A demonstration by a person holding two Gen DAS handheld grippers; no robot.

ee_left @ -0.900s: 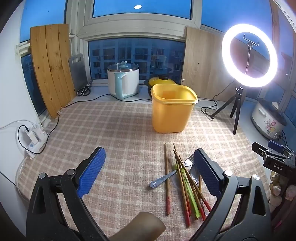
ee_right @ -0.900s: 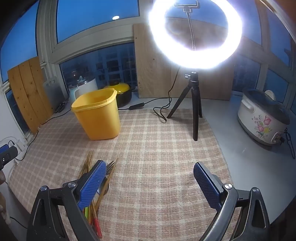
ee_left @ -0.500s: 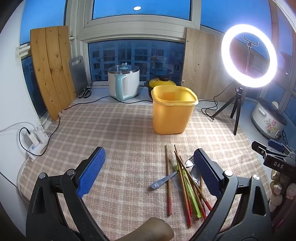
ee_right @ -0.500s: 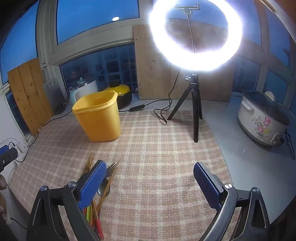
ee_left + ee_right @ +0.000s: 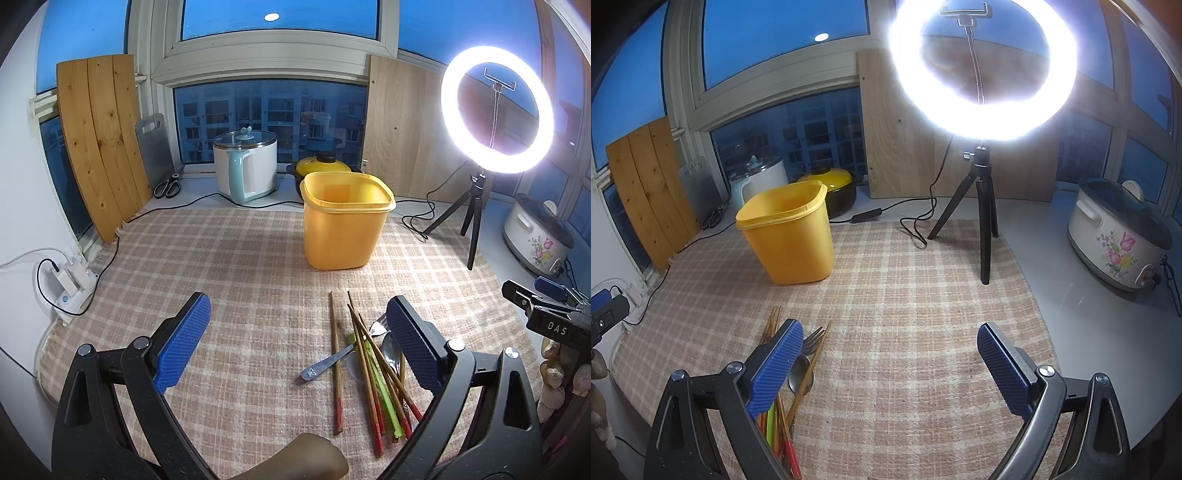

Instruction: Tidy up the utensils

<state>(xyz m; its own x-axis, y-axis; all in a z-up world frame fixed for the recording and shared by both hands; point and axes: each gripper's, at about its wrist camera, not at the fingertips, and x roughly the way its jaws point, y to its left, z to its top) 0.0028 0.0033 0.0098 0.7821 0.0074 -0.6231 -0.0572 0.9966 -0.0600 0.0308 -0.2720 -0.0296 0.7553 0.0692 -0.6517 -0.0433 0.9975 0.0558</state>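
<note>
A loose pile of utensils lies on the checked mat: several red-tipped wooden chopsticks, a green stick, a fork and a metal spoon. My left gripper hovers open just left of the pile, its right pad over the spoon. A yellow plastic bin stands upright beyond the pile. In the right wrist view the chopsticks and fork sit under my right gripper's left pad; the right gripper is open and holds nothing. The yellow bin stands at the far left.
A ring light on a black tripod stands right of the bin, its cable trailing on the mat. A flowered cooker, a white kettle, a yellow-lidded pot, wooden boards and a power strip line the edges.
Both grippers have drifted slightly; the pile and bin sit a little further right in each view. Jaws stayed wide. Nothing was picked up.
</note>
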